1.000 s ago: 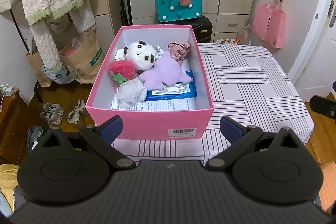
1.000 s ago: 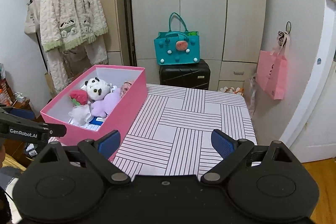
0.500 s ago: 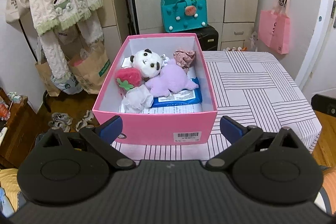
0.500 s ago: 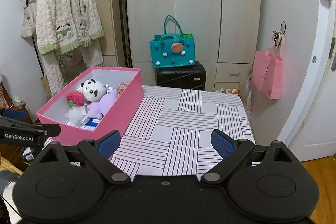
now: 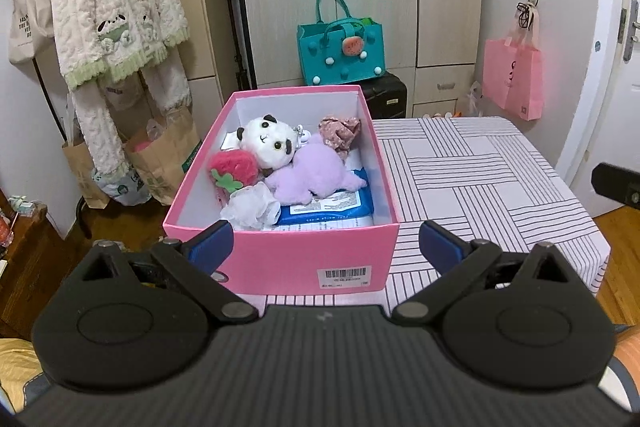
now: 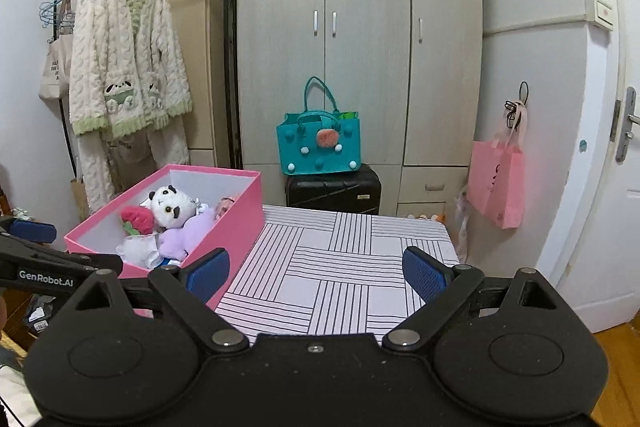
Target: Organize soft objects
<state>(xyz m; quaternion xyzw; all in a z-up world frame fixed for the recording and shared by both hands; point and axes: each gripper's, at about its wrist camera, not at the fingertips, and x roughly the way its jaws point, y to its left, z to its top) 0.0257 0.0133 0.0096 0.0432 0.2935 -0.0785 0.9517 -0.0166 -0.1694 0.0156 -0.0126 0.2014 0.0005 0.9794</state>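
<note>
A pink box (image 5: 280,255) stands on the left part of a striped table (image 5: 472,187). In it lie a panda plush (image 5: 266,141), a purple plush (image 5: 316,175), a red strawberry plush (image 5: 234,169), a white scrunchie (image 5: 250,207), a floral scrunchie (image 5: 340,131) and a blue wipes pack (image 5: 332,207). My left gripper (image 5: 324,247) is open and empty, in front of the box's near wall. My right gripper (image 6: 316,273) is open and empty, above the table's near edge, right of the box (image 6: 224,227). The left gripper's side (image 6: 48,271) shows in the right wrist view.
A wardrobe (image 6: 360,47) stands behind the table, with a teal bag (image 6: 320,143) on a black suitcase (image 6: 332,187). A fluffy robe (image 6: 128,55) hangs on a rack at left. A pink bag (image 6: 496,183) hangs at right. Paper bags (image 5: 168,151) stand on the floor.
Both grippers have pulled back and tilted up from the table; the box and table look smaller and lower in both views. Both stay open and empty.
</note>
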